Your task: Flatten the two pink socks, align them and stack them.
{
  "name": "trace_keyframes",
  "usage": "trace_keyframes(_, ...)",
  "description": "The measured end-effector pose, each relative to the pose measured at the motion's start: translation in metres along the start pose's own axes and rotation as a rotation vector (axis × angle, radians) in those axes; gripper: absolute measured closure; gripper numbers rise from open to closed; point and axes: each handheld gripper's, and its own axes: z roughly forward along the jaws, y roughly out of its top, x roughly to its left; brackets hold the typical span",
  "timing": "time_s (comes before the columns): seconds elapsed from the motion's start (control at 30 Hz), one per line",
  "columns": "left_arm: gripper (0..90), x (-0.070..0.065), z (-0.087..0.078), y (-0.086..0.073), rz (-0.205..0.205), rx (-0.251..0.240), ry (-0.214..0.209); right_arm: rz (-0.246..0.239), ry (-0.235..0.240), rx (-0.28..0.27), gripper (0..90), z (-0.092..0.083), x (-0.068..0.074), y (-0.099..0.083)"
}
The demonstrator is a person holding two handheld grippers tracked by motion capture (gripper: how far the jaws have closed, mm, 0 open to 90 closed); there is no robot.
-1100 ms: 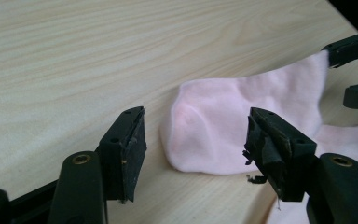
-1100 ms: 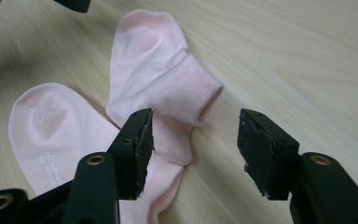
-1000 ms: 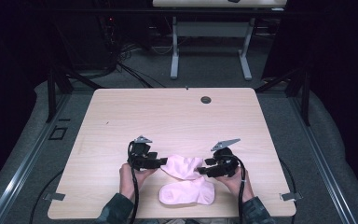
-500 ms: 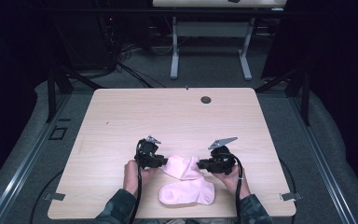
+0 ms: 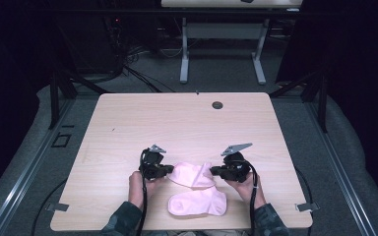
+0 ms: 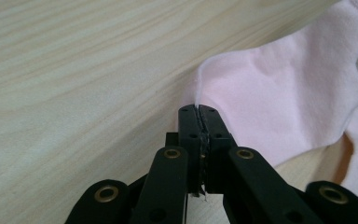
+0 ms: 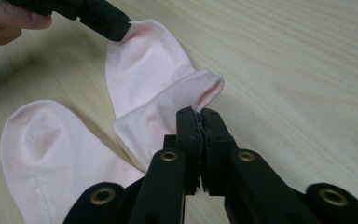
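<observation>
Both jaws have just been closing and now pinch the upper pink sock, left gripper on its toe edge, right gripper apparently on the cuff, so I reckon it's ready to lift off the table toward the second sock.

Two pale pink socks lie on the light wood-grain table, pinched by black grippers.

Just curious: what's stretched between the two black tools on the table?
A pink sock, seen in the high view. The left tool pinches one end, the right tool the other; a second sock lies nearer the person.
</observation>
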Motion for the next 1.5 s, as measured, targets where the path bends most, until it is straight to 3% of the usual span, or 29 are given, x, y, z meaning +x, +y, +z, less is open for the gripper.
trace_keyframes(0.17,89.0,-0.003,-0.016,0.000,-0.022,-0.053,-0.023,-0.003,-0.012,-0.027,87.6,-0.014,0.003,0.006)
trace_keyframes(0.37,89.1,-0.009,-0.034,-0.001,-0.019,-0.092,-0.047,-0.016,-0.028,-0.037,87.6,-0.030,0.011,0.012)
trace_keyframes(0.57,89.1,-0.019,-0.051,-0.004,0.002,-0.115,-0.073,-0.028,-0.038,-0.031,87.6,-0.043,0.020,0.012)
trace_keyframes(0.83,89.1,-0.030,-0.064,-0.011,-0.002,-0.126,-0.110,-0.040,-0.045,-0.036,87.6,-0.063,0.035,0.005)
trace_keyframes(0.93,89.1,-0.033,-0.069,-0.017,-0.028,-0.122,-0.143,-0.040,-0.038,-0.031,87.6,-0.070,0.040,0.001)
trace_keyframes(1.13,89.1,-0.042,-0.073,-0.040,-0.076,-0.067,-0.224,-0.029,-0.027,0.010,87.6,-0.080,0.056,-0.012)
trace_keyframes(1.27,89.0,-0.042,-0.070,-0.049,-0.095,-0.046,-0.233,-0.019,-0.015,0.052,87.6,-0.078,0.058,-0.018)
trace_keyframes(1.43,89.0,-0.036,-0.055,-0.058,-0.126,0.008,-0.231,0.018,-0.008,0.123,87.5,-0.057,0.048,-0.026)
trace_keyframes(1.5,88.9,-0.034,-0.049,-0.059,-0.126,0.036,-0.225,0.026,-0.025,0.146,87.4,-0.050,0.045,-0.028)
